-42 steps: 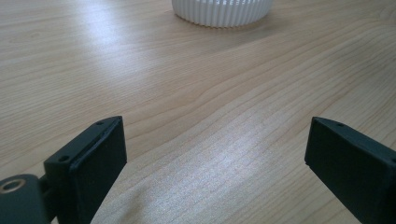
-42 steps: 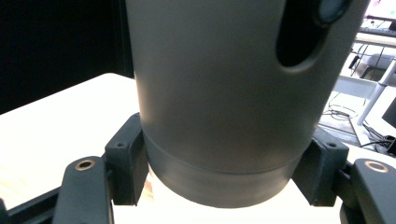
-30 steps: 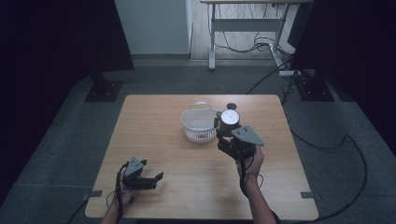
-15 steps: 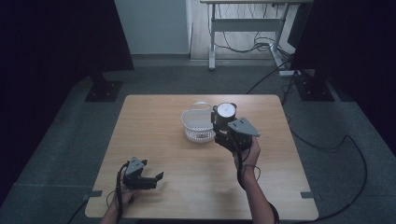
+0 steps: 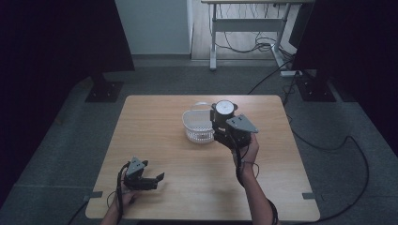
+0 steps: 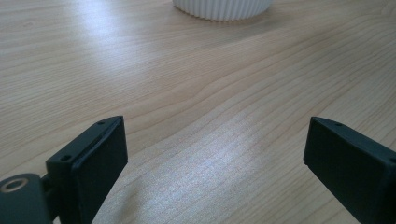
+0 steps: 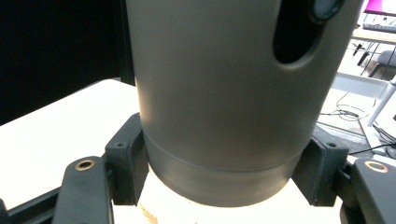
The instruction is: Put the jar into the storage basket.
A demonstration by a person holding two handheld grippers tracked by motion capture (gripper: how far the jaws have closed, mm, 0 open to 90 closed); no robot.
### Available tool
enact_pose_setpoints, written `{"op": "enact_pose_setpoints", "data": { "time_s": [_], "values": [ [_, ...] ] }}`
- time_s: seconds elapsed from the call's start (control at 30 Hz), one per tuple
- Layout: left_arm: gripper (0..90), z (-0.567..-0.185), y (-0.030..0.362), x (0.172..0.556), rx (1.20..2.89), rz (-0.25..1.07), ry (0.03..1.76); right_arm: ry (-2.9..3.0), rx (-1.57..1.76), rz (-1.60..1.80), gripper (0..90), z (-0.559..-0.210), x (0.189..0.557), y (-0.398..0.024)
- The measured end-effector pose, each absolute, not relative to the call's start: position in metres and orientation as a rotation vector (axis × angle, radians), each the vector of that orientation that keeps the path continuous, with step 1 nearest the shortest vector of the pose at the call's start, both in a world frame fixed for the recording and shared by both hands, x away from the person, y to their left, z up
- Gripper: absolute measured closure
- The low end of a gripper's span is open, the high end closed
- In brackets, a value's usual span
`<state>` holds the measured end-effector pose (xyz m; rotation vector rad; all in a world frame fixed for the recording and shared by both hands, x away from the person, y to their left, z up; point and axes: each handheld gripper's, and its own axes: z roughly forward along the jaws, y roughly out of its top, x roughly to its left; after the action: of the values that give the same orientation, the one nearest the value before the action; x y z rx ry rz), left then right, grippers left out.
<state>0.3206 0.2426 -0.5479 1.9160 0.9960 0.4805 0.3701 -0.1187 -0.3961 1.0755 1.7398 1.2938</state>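
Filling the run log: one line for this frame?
right tongs: shut on dark cylinder, beside white basket | left tongs: open over table

one wooden counter (image 5: 164, 140). one white ribbed basket (image 5: 197, 126) stands on it. one dark cylinder with a pale round top (image 5: 224, 115), clamped in one of two hand-held grippers: the right hand-held gripper (image 5: 230, 133) grips it, the left hand-held gripper (image 5: 157, 179) has its jaws spread. two forearms come in from the bottom. one desk with metal legs (image 5: 244, 23) stands behind.
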Motion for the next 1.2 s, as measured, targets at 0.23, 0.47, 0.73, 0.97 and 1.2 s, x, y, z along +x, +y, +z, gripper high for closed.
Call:
{"op": "enact_pose_setpoints", "data": {
  "time_s": [0.23,0.47,0.73,0.97,1.2],
  "values": [
    [6.0,-0.548,0.242,0.321,1.923,0.483,0.996,1.737,1.083,1.3,30.7,-0.395,0.375,-0.117],
    [6.0,-0.548,0.242,0.321,1.922,0.485,0.997,1.744,1.091,1.292,30.7,-0.394,0.382,-0.113],
    [6.0,-0.548,0.242,0.321,1.925,0.481,0.995,1.756,1.084,1.287,30.7,-0.393,0.39,-0.104],
    [6.0,-0.548,0.242,0.321,1.922,0.477,0.997,1.761,1.082,1.28,30.7,-0.39,0.399,-0.099],
    [6.1,-0.548,0.242,0.321,1.924,0.474,0.996,1.764,1.086,1.272,30.7,-0.387,0.407,-0.096]
  ]
}}
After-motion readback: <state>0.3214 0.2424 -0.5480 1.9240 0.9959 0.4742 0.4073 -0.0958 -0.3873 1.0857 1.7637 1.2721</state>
